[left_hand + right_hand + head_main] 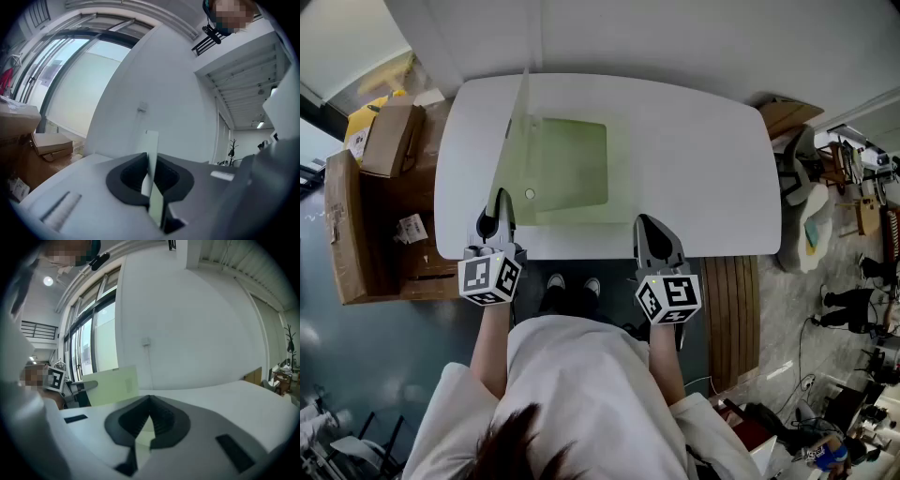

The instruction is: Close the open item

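A pale green folder [572, 169] lies open on the white table [703, 159]. Its bottom sheet is flat, and its cover [518, 141] stands upright along the left side. My left gripper [499, 208] is shut on the cover's near edge; in the left gripper view the thin sheet [151, 154] rises edge-on between the closed jaws [152, 164]. My right gripper [652, 232] is at the table's front edge by the folder's near right corner. Its jaws [150, 399] meet at the tips with the green sheet [144, 437] showing beneath them. The raised cover [112, 385] shows to its left.
Cardboard boxes [366, 197] are stacked left of the table. A wooden slatted piece [733, 309] stands at the front right, with clutter on the floor [844, 244] beyond. A white wall runs behind the table.
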The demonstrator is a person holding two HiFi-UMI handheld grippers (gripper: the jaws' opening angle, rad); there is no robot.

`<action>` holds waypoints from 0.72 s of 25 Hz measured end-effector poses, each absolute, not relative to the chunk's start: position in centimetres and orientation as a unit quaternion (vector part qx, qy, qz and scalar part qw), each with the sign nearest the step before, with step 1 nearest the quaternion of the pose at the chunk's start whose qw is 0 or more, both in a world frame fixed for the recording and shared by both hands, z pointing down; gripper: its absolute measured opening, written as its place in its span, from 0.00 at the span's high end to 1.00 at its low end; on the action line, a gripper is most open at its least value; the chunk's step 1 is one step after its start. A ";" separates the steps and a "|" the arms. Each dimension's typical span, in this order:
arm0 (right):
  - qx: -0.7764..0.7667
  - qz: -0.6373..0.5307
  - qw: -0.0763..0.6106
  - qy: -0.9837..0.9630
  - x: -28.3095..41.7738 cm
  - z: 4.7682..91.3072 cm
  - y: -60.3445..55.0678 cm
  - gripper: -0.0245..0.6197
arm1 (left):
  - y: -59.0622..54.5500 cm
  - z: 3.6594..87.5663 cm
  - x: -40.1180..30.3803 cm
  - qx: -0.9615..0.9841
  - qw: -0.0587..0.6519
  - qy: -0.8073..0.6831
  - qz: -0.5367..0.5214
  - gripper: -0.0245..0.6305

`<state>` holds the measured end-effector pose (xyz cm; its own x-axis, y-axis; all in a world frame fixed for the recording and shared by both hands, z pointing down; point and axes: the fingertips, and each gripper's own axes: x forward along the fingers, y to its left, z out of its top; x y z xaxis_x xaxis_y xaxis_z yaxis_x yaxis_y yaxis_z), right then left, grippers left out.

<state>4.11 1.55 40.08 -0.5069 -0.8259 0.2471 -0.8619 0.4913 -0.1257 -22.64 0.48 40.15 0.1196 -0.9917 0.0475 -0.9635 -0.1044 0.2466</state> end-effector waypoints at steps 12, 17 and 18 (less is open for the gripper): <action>0.484 0.112 0.078 -0.864 3.7 39.8 2.0 0.96 | 0.6 40.0 -22.7 0.737 0.116 -0.662 -0.071 0.94; 0.482 0.110 0.079 -0.865 3.3 39.7 2.1 0.96 | 0.6 39.9 -22.7 0.738 0.117 -0.661 -0.073 0.94; 0.482 0.109 0.080 -0.866 3.2 39.7 2.1 0.96 | 0.6 39.9 -22.7 0.739 0.117 -0.660 -0.073 0.94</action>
